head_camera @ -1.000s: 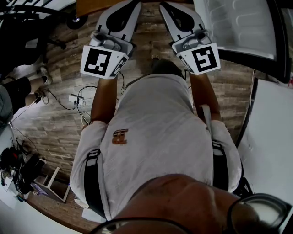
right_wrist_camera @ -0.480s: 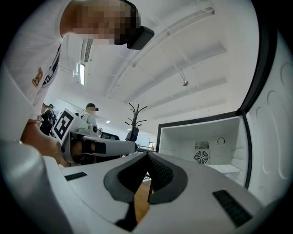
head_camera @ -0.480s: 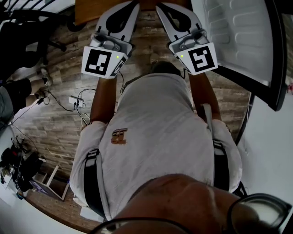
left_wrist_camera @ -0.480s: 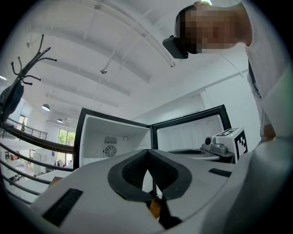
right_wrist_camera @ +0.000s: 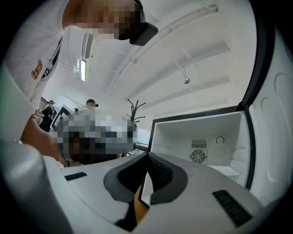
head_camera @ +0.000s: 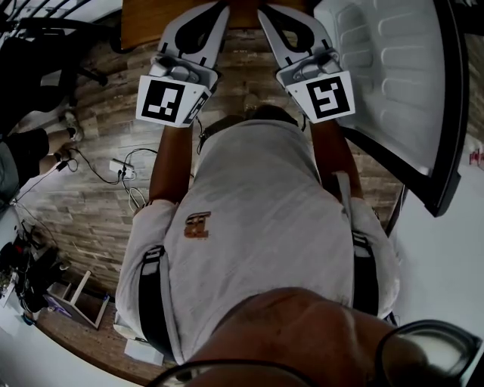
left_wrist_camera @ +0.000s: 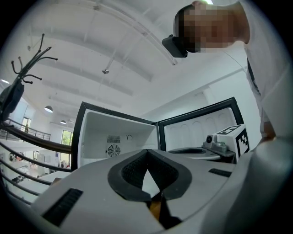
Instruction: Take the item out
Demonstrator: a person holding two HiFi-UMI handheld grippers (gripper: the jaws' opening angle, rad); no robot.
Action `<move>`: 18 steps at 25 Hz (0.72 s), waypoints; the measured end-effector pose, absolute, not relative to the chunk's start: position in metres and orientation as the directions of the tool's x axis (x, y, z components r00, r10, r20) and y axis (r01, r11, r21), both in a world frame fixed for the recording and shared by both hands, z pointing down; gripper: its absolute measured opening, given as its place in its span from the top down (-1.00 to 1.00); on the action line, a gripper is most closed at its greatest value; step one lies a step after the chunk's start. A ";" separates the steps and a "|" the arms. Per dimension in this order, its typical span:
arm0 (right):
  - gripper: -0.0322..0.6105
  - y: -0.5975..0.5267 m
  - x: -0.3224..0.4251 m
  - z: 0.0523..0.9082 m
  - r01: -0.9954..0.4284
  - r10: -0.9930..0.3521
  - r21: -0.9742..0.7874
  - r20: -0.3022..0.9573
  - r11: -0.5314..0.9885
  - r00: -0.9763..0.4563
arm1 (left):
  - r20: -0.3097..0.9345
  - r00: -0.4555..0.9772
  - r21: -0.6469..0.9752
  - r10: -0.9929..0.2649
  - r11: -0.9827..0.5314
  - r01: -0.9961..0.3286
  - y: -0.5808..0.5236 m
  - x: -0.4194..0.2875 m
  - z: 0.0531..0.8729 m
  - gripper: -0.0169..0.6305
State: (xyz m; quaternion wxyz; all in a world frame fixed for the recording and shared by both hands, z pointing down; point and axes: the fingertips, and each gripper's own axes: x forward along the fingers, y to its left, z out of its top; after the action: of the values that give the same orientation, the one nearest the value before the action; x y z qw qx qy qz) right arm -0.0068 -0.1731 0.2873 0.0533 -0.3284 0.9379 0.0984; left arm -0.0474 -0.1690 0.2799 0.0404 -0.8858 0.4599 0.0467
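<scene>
Wood-plank floor (head_camera: 91,189), pale and worn, with a power strip and loose cables (head_camera: 121,168) lying on it at the left.

Person: standing, seen from above; white shirt (head_camera: 257,219) with black straps (head_camera: 151,295) down both sides. Both forearms are raised forward, one gripper in each hand.

Left gripper (left_wrist_camera: 147,155): clenched, pads meeting at the tips, nothing between them. Its marker cube (head_camera: 168,100) faces upward.

Right gripper (right_wrist_camera: 147,157): clenched likewise, tips together on nothing. Its marker cube (head_camera: 327,96) is level with the left one. The two grippers are held side by side, near each other but apart.

Fridge (left_wrist_camera: 114,132): small, black-framed, white inside, standing open on the far side of the grippers. A round fan grille (left_wrist_camera: 113,150) sits in its back wall.

Fridge door (head_camera: 393,75): swung wide at the right, white moulded lining showing, black edge.

Wooden surface (head_camera: 151,19): brown, at the far edge beyond the gripper tips.

Coat stand (left_wrist_camera: 27,68): dark, branched, far left.

Item to be taken out: cannot be made out in any view.
</scene>
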 end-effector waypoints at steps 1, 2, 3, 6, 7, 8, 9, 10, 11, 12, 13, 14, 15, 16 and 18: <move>0.79 -0.176 -0.006 0.288 -0.627 -0.606 0.148 -0.164 0.765 -0.778 | -0.119 0.570 -0.028 -0.813 -0.571 -0.820 -0.172 -0.046 0.280 0.89; 0.79 -0.179 -0.005 0.287 -0.627 -0.606 0.147 -0.164 0.765 -0.778 | -0.119 0.569 -0.029 -0.814 -0.570 -0.821 -0.174 -0.045 0.280 0.89; 0.79 -0.182 -0.003 0.286 -0.627 -0.606 0.147 -0.164 0.765 -0.778 | -0.118 0.567 -0.030 -0.815 -0.568 -0.823 -0.176 -0.044 0.279 0.89; 0.79 -0.191 -0.001 0.286 -0.627 -0.606 0.145 -0.165 0.765 -0.778 | -0.115 0.563 -0.036 -0.818 -0.563 -0.825 -0.185 -0.040 0.278 0.89; 0.79 -0.194 0.000 0.286 -0.628 -0.608 0.142 -0.164 0.765 -0.777 | -0.114 0.563 -0.038 -0.819 -0.562 -0.826 -0.188 -0.040 0.278 0.89; 0.79 -0.197 0.000 0.287 -0.630 -0.610 0.141 -0.162 0.764 -0.776 | -0.113 0.562 -0.040 -0.819 -0.562 -0.826 -0.190 -0.040 0.278 0.89; 0.79 -0.199 0.000 0.288 -0.631 -0.611 0.141 -0.161 0.763 -0.775 | -0.112 0.563 -0.043 -0.819 -0.562 -0.826 -0.192 -0.039 0.278 0.89; 0.79 -0.200 0.001 0.288 -0.633 -0.613 0.144 -0.161 0.760 -0.773 | -0.111 0.564 -0.048 -0.818 -0.562 -0.826 -0.193 -0.038 0.278 0.89; 0.79 -0.200 0.002 0.289 -0.636 -0.616 0.149 -0.162 0.757 -0.771 | -0.109 0.566 -0.054 -0.817 -0.564 -0.824 -0.194 -0.036 0.278 0.89; 0.79 -0.201 0.002 0.289 -0.639 -0.619 0.156 -0.161 0.753 -0.769 | -0.106 0.569 -0.060 -0.815 -0.566 -0.822 -0.195 -0.035 0.279 0.89; 0.79 -0.202 0.003 0.289 -0.643 -0.623 0.163 -0.159 0.748 -0.766 | -0.102 0.572 -0.068 -0.814 -0.568 -0.820 -0.196 -0.034 0.279 0.89; 0.79 -0.203 0.003 0.290 -0.646 -0.627 0.170 -0.156 0.744 -0.763 | -0.097 0.576 -0.075 -0.812 -0.571 -0.818 -0.197 -0.034 0.280 0.89; 0.79 -0.204 0.003 0.290 -0.650 -0.631 0.177 -0.155 0.739 -0.760 | -0.091 0.579 -0.083 -0.810 -0.573 -0.815 -0.199 -0.034 0.282 0.89; 0.79 -0.206 0.003 0.291 -0.653 -0.635 0.185 -0.152 0.735 -0.758 | -0.084 0.582 -0.090 -0.809 -0.575 -0.813 -0.202 -0.033 0.283 0.89; 0.79 -0.210 0.004 0.293 -0.659 -0.645 0.207 -0.141 0.723 -0.751 | -0.071 0.589 -0.104 -0.805 -0.581 -0.807 -0.207 -0.032 0.288 0.89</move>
State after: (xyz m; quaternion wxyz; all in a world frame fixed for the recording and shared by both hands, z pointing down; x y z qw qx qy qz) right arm 0.0041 -0.2104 0.2934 0.0296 -0.3514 0.9277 0.1227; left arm -0.0319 -0.2068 0.2879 0.0627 -0.8890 0.4535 0.0079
